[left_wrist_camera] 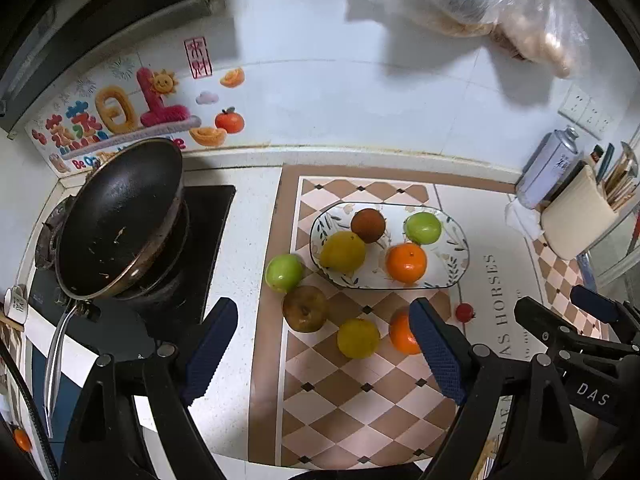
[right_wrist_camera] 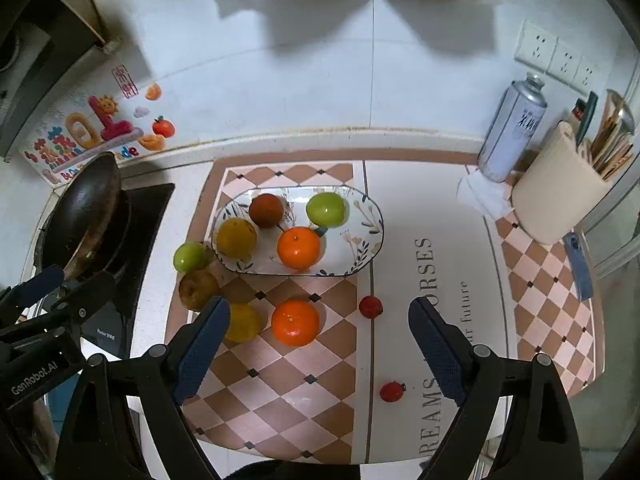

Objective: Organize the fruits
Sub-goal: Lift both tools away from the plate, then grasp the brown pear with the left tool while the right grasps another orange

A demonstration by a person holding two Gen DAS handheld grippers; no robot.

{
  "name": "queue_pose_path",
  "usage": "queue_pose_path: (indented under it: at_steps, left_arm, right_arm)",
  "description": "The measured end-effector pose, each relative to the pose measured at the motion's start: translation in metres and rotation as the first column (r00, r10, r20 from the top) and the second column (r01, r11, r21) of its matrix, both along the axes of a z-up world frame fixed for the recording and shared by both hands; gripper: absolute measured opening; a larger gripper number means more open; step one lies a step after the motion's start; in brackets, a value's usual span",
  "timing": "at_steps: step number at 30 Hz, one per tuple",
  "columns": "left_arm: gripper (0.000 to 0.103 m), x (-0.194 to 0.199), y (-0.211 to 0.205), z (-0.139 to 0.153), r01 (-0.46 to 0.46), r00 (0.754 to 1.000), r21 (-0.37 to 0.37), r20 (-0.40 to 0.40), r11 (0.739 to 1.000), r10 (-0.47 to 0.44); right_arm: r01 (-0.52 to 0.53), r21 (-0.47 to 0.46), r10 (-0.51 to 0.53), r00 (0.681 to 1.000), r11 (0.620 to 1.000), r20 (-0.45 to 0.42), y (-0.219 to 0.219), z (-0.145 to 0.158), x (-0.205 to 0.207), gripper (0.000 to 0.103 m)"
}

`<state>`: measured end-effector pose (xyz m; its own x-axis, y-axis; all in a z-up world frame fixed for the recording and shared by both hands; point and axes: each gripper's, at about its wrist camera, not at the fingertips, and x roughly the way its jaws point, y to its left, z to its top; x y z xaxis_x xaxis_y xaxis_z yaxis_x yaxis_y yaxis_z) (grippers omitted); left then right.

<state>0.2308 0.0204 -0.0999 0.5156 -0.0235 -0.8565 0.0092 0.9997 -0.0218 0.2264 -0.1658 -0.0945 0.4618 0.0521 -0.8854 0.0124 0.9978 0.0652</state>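
Note:
An oval patterned plate (left_wrist_camera: 456, 258) (right_wrist_camera: 368, 216) on the checkered mat holds a brown fruit (left_wrist_camera: 368, 225), a yellow fruit (left_wrist_camera: 344, 251), a green apple (left_wrist_camera: 423, 227) and an orange (left_wrist_camera: 406, 262). On the mat in front lie a green apple (left_wrist_camera: 284, 272) (right_wrist_camera: 189, 257), a brown pear (left_wrist_camera: 305, 308) (right_wrist_camera: 197, 289), a yellow fruit (left_wrist_camera: 358, 338) (right_wrist_camera: 245, 322), an orange (right_wrist_camera: 295, 322) and two cherry tomatoes (right_wrist_camera: 370, 306) (right_wrist_camera: 392, 391). My left gripper (left_wrist_camera: 324, 350) and right gripper (right_wrist_camera: 320, 352) both hover open and empty above the loose fruit.
A black wok (left_wrist_camera: 120, 216) sits on the stove at the left. At the right stand a spray can (right_wrist_camera: 514, 132) and a cream utensil holder (right_wrist_camera: 560, 196). A plastic bag (left_wrist_camera: 480, 0) hangs on the tiled wall above.

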Motion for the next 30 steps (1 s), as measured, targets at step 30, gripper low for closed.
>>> queue_pose_path:
  at_steps: [30]
  left_arm:
    - [0.100, 0.035, 0.046, -0.074, -0.175, 0.969, 0.120, -0.152, 0.977, 0.192]
  right_arm:
    - [0.049, 0.230, 0.019, 0.959, 0.972, -0.284, -0.011, -0.139, 0.043, 0.093]
